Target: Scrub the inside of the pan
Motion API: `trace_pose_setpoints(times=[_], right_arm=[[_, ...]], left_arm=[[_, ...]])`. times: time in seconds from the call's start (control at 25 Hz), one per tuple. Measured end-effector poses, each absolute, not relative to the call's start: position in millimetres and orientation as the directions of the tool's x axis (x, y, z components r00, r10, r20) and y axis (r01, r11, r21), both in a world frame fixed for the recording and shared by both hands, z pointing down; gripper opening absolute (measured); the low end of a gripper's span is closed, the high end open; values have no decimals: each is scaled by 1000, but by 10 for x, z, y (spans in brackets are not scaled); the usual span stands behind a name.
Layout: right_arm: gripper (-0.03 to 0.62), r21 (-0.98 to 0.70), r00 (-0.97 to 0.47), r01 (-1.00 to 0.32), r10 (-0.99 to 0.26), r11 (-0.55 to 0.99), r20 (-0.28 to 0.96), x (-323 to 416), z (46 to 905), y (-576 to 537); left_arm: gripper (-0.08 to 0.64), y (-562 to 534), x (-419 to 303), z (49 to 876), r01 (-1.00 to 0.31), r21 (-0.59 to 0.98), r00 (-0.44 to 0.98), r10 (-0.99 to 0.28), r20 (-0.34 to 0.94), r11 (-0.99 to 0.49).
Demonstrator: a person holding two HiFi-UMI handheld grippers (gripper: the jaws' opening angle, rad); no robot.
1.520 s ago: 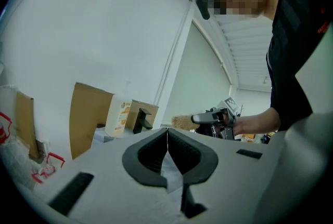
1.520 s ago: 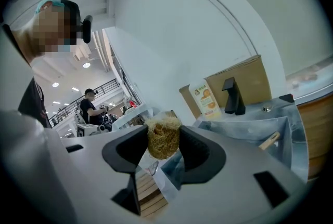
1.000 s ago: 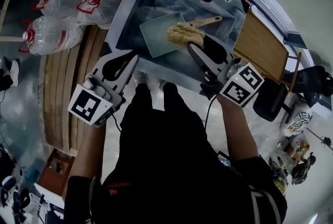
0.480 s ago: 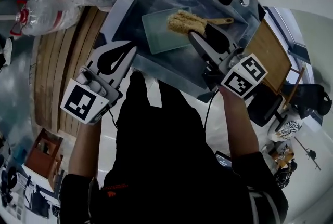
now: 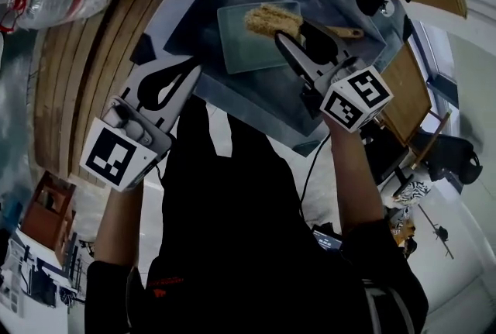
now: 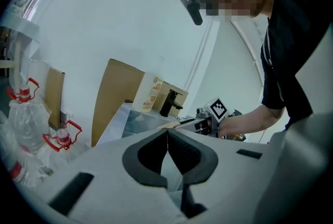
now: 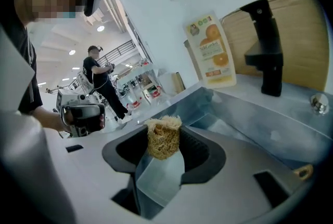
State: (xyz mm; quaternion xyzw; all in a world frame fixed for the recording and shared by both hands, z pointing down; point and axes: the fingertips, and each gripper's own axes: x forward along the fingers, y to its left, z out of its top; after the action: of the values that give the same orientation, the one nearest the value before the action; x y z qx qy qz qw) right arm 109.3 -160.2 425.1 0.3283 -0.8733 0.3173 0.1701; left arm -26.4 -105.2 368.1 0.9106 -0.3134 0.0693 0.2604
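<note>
Held the right gripper (image 7: 163, 149) low over the steel sink (image 5: 205, 22), jaws clamped on a tan fibrous scrubber (image 7: 163, 134) standing upright between them. Held the left gripper (image 6: 167, 133) at the sink's near left corner, jaws pressed together on nothing, well apart from the pan (image 5: 244, 49). Noted, by descending size:
- the sink basin, set in a pale counter (image 5: 164, 7);
- the square pale-green pan, lying flat on the basin floor, open side up;
- clear plastic bottles (image 6: 23, 119) with red handles, left of the sink;
- a black faucet (image 7: 266, 49) on the far rim;
- a carton printed with oranges (image 7: 213, 51) beside the faucet;
- the scrubber, over the pan's far right corner;
- a wooden handle (image 5: 350, 32) just beyond the right gripper.

Could not tell whether scrubber touched pan.
</note>
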Motion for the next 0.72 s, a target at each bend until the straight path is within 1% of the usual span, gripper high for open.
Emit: trace_pose_setpoints(times=[0.16, 0.4, 0.72], right_arm=[[193, -355, -696, -683, -421, 638, 582, 1007, 4506, -1586], [193, -250, -651, -652, -359, 715, 669, 866, 4858, -1556], [193, -231, -614, -636, -302, 736, 729, 738, 5242, -1544]], left_arm=[[20, -1014, -331, 3770, -616, 448, 786, -550, 283, -649], [20, -961, -422, 3877, -627, 466, 774, -569, 280, -624], [20, -841, -535, 3990, -629, 491, 769, -576, 278, -603]])
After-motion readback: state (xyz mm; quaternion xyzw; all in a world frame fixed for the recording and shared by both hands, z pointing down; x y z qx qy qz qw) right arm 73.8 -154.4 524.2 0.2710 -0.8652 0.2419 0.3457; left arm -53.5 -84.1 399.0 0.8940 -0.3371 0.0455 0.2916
